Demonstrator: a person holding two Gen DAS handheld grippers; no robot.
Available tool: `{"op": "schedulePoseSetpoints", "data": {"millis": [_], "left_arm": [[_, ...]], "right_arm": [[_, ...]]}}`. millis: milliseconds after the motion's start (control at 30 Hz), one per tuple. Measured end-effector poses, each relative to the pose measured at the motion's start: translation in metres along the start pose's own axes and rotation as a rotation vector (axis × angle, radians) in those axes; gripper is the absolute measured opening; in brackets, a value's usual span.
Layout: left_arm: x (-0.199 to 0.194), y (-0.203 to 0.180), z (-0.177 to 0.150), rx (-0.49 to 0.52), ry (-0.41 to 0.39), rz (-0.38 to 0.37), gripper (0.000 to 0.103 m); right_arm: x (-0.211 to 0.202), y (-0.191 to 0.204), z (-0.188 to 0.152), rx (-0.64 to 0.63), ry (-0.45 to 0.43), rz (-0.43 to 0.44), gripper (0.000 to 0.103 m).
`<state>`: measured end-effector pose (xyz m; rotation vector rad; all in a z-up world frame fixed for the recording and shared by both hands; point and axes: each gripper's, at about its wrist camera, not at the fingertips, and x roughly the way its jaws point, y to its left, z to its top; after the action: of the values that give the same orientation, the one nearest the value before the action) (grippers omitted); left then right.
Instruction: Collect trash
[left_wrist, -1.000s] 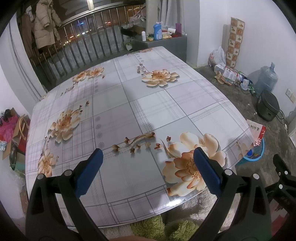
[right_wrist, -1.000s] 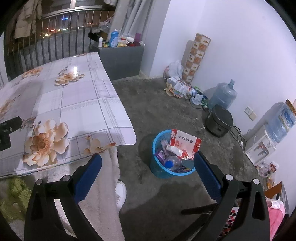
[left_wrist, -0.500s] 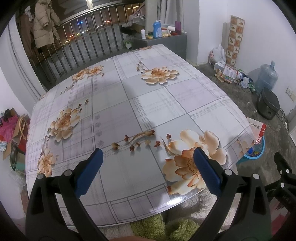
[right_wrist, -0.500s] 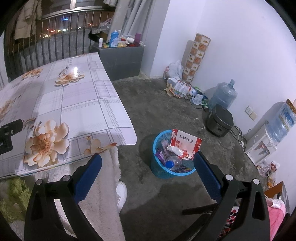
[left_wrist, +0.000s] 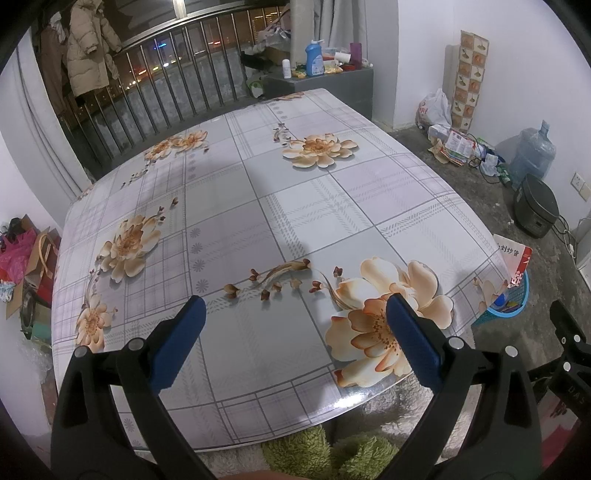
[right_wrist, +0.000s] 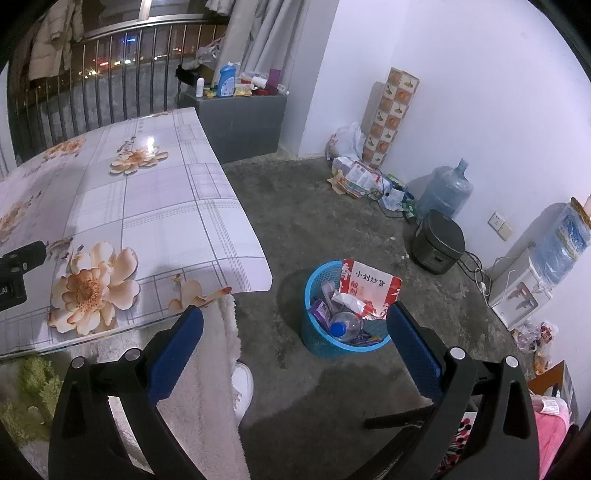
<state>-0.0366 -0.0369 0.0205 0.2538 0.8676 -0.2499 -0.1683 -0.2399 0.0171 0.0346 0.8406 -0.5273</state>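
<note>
A blue plastic basket stands on the concrete floor right of the table. It holds a red and white snack bag, a clear bottle and wrappers. My right gripper is open and empty, held above the floor in front of the basket. My left gripper is open and empty above the near edge of the flowered table. The basket also shows in the left wrist view, past the table's right corner. No loose item shows on the tabletop.
A dark rice cooker, a water jug and a pile of packets lie along the right wall. A grey cabinet with bottles stands behind the table. A white fleece hangs by the table's near edge.
Nearly nothing has changed. The left wrist view has shifted slightly over the table; both grippers stay open and empty.
</note>
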Motion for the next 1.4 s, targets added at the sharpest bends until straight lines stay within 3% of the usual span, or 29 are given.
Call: {"op": "schedulePoseSetpoints", "data": {"millis": [1400], "left_arm": [[-0.001, 0.0007, 0.0011, 0.002, 0.001, 0.002, 0.094]], "right_arm": [[-0.0044, 0.0025, 0.0061, 0.016, -0.004, 0.003, 0.097]]}}
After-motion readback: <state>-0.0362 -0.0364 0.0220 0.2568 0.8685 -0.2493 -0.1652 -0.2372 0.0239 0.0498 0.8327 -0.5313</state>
